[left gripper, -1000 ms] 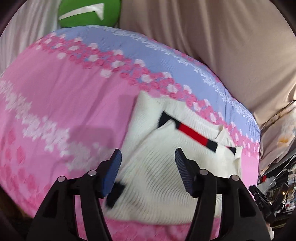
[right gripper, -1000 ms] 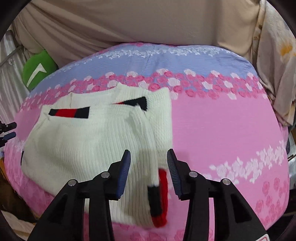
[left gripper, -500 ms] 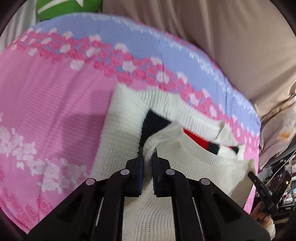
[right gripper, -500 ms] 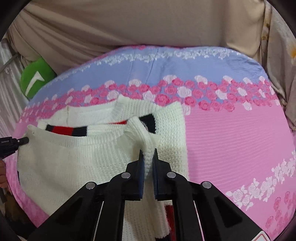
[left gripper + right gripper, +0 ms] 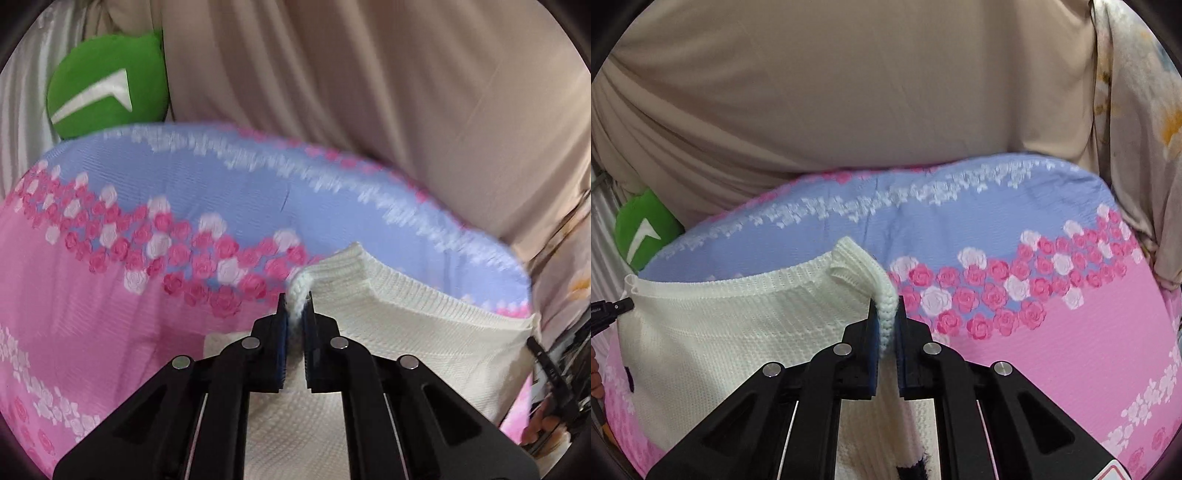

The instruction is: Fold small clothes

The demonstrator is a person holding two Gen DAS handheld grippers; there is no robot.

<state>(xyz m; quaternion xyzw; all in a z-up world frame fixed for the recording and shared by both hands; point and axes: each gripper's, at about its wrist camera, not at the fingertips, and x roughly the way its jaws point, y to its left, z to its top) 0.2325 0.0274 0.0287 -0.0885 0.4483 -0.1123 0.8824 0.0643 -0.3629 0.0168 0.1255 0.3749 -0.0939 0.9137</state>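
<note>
**Both grippers clamped on the sweater's hem, fold carried toward the far side**

The left gripper (image 5: 295, 314) has its jaws closed tight on a bunched bit of the white knit sweater (image 5: 388, 332), and the right gripper (image 5: 886, 317) is pinched just as firmly on the opposite corner of the same ribbed edge. A second ago both pairs of jaws stood wide apart above the garment, which lay flat on the bed; half a second ago they had just nipped the knit.

Now the gripped edge is raised and stretched between the two grippers, standing up like a low wall over the rest of the sweater, which stays on the bedspread (image 5: 92, 314). The red and dark stripes that showed across the chest earlier are hidden behind the lifted layer; only a scrap of dark trim peeks out low in the right wrist view.

The scene beyond has shifted too: the blue band of the bedspread with its white flowers now sits right behind the raised edge, and the beige cloth (image 5: 849, 92) fills much more of the view. The green cushion (image 5: 107, 85) looms larger in the left wrist view. The far end of the bedspread looks smeared there.
</note>
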